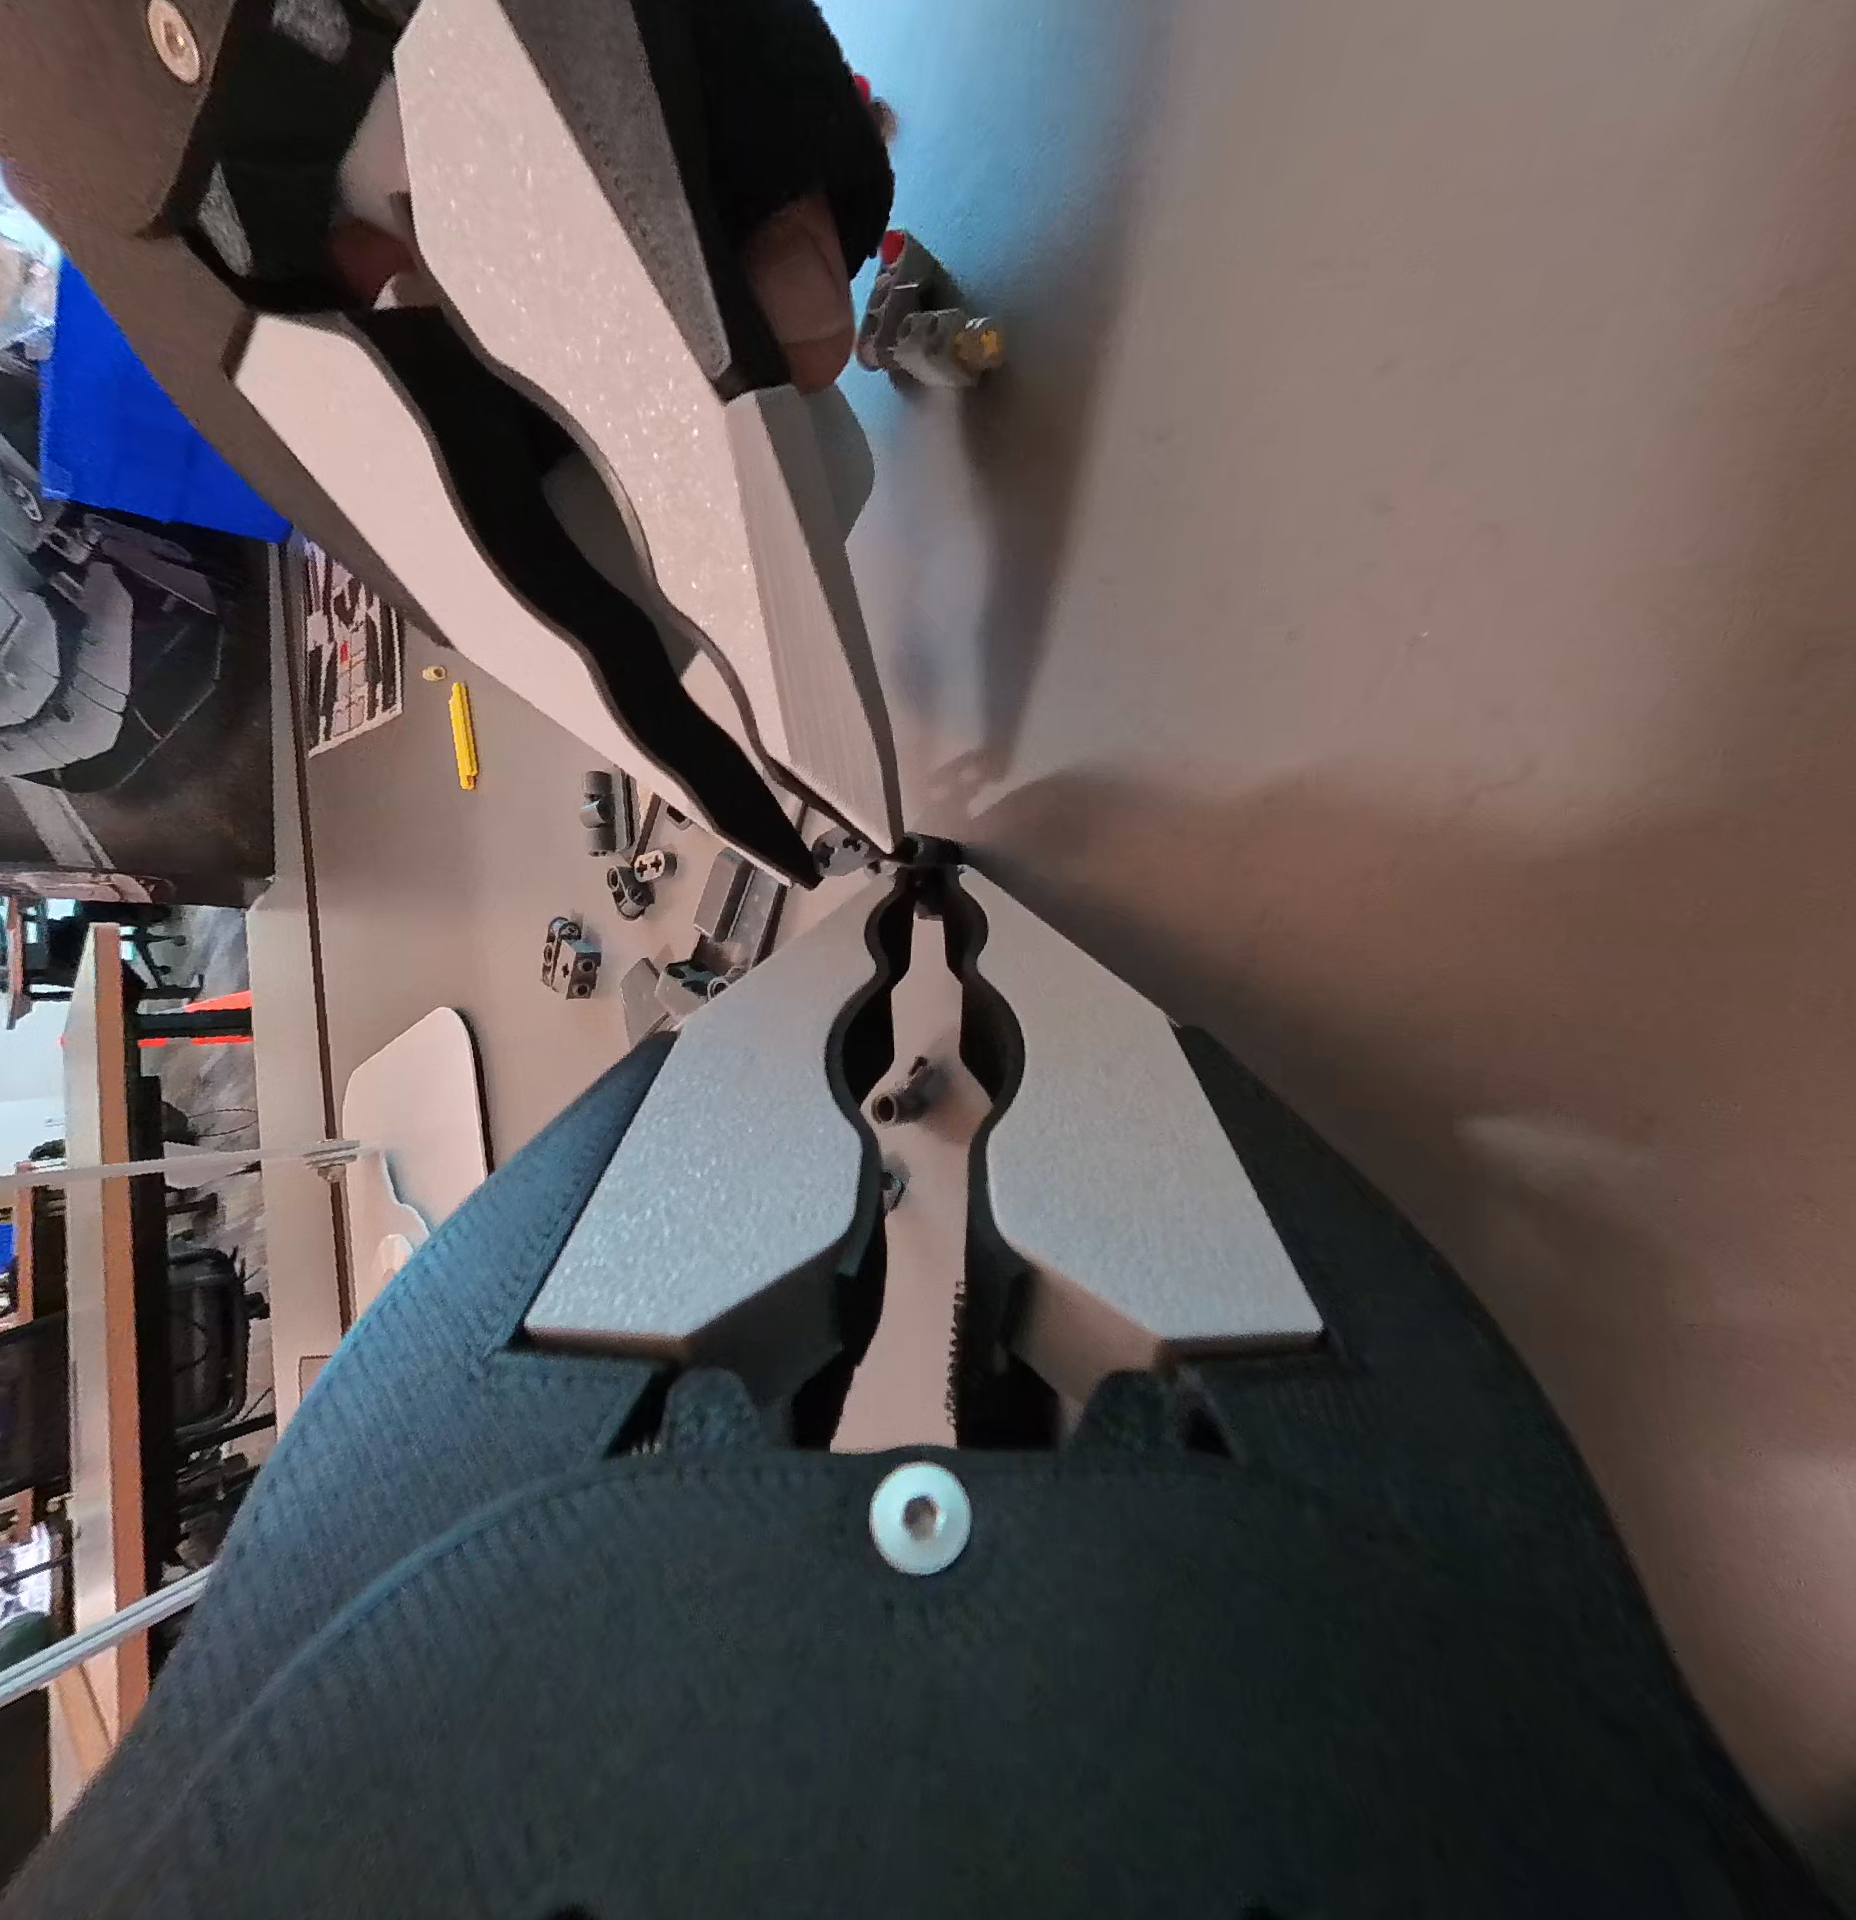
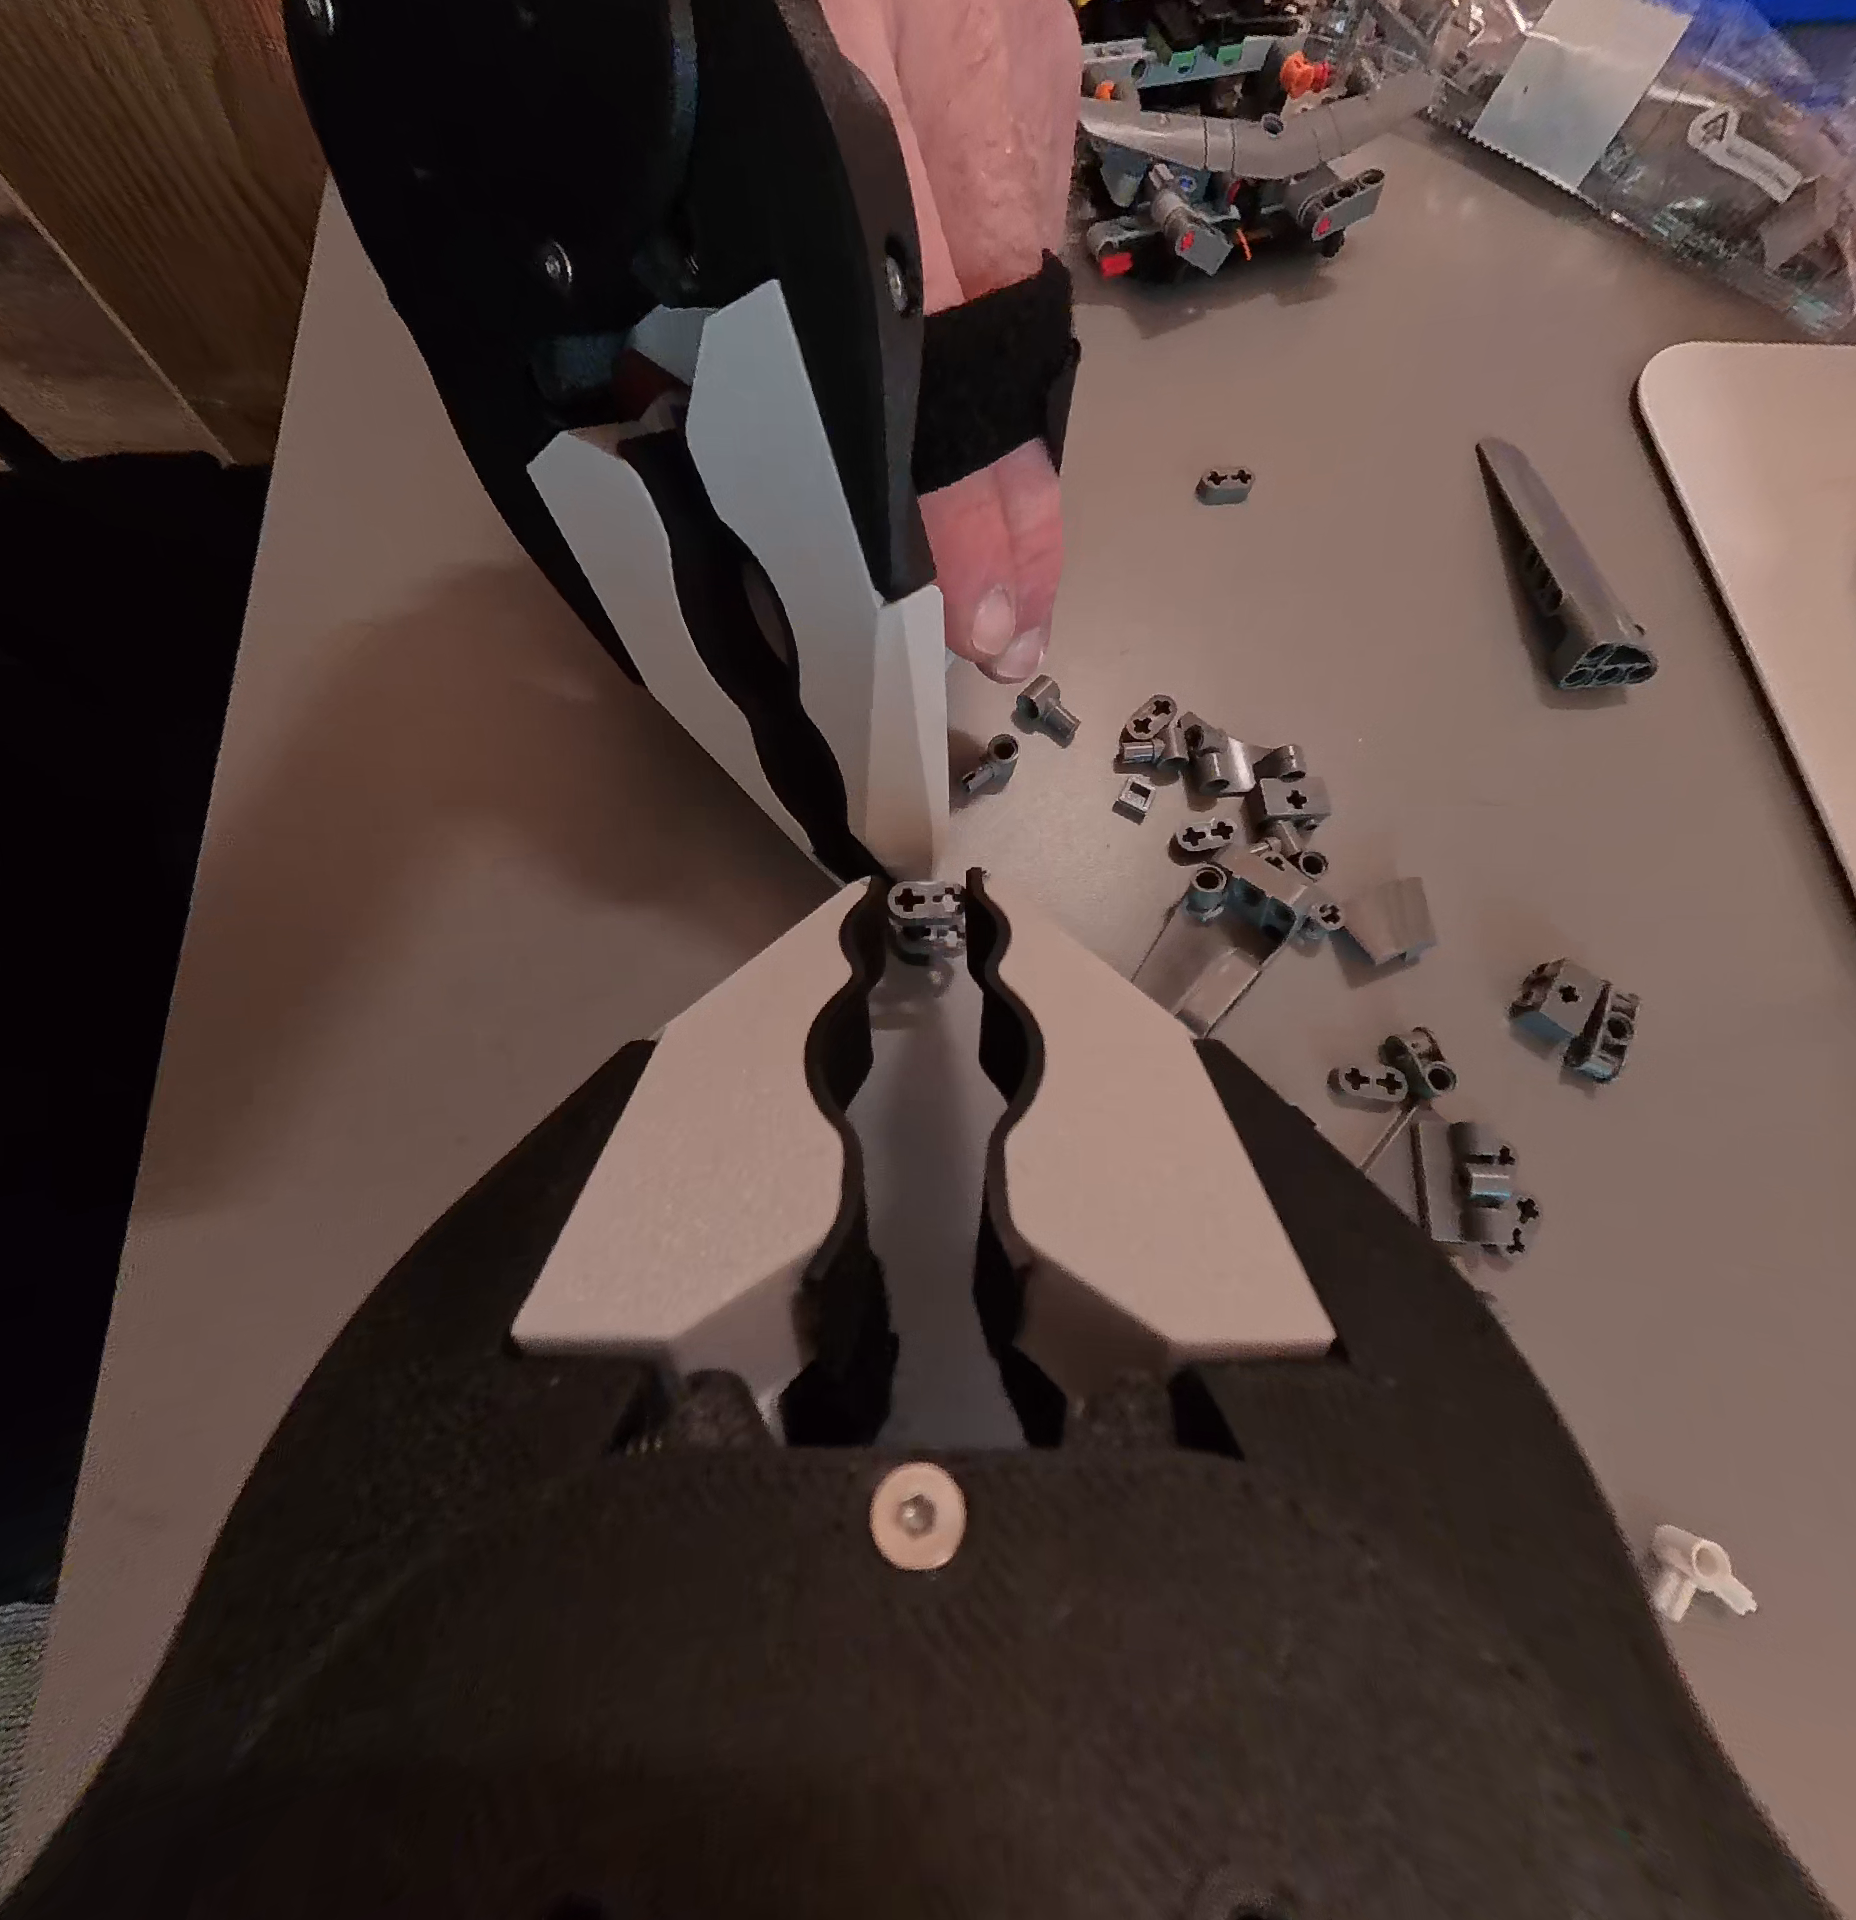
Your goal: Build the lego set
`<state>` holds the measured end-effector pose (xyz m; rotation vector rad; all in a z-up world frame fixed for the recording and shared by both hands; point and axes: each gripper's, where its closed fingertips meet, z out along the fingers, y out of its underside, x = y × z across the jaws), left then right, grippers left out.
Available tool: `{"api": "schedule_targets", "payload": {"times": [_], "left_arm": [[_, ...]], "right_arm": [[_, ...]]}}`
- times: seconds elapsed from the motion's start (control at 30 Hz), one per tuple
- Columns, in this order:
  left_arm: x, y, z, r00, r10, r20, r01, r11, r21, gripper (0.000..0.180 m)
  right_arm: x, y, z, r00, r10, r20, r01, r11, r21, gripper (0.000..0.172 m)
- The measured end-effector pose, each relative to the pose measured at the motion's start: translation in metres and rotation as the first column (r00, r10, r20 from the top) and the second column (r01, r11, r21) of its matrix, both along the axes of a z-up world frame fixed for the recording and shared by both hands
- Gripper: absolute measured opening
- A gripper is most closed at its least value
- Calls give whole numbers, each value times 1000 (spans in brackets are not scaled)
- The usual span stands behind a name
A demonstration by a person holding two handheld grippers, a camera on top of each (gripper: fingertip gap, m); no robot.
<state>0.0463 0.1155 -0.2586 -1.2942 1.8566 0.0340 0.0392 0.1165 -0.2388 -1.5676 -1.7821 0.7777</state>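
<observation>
The right tool (image 2: 929,914) fills the lower half of its view, black body and grey fingers, pinching a small grey connector (image 2: 926,920) with cross-shaped holes; both dark pads press on its sides at frame centre. The left tool (image 2: 882,862) comes down from the upper left of that frame, a hand (image 2: 991,312) with a black strap behind it, and its tips meet the connector's upper edge.

In the left wrist view, the left tool (image 1: 929,868) sits at frame centre with its fingers nearly together, clamped on a small dark pin (image 1: 929,854). The right tool (image 1: 851,852) reaches in from the upper left, its tips right against the pin, the connector (image 1: 839,850) between them.

On the grey counter (image 2: 488,727), right of centre in the right wrist view, lies a scatter of grey parts (image 2: 1246,790). A long dark panel (image 2: 1558,582) lies farther right. A half-built model (image 2: 1215,156) stands at the top, with clear bags (image 2: 1682,135) in the upper right corner. A white piece (image 2: 1698,1569) lies at the lower right. A yellow axle (image 1: 462,736) shows left of centre in the left wrist view.
</observation>
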Motion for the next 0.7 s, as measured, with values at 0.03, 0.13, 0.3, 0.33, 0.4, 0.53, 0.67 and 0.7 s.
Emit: {"api": "schedule_targets", "payload": {"times": [0.03,0.13,0.3,0.33,0.4,0.53,0.67,0.7], "left_arm": [[0,0,0,1000,-1,-3,1,1000,2,4],[0,0,-1,1000,-3,-8,3,1000,11,4],[0,0,-1,1000,-5,-8,5,1000,15,4],[0,0,-1,1000,-5,-7,5,1000,15,4],[0,1,-1,1000,-4,-9,5,1000,20,4],[1,1,-1,1000,-3,-16,4,999,32,4],[1,1,-1,1000,-1,-23,2,999,39,3],[1,1,-1,1000,1,-25,0,999,42,3]], "right_arm": [[0,0,0,1000,2,-1,-2,1000,13,12],[0,0,0,1000,3,0,-3,999,41,12],[0,0,0,1000,0,6,0,998,69,12],[0,0,0,1000,-3,9,3,998,71,12],[0,1,0,1000,-11,11,10,998,66,12],[1,2,0,999,-37,18,36,998,46,12],[1,1,0,996,-73,45,72,997,37,12],[1,1,0,995,-85,50,83,996,35,12]]}}
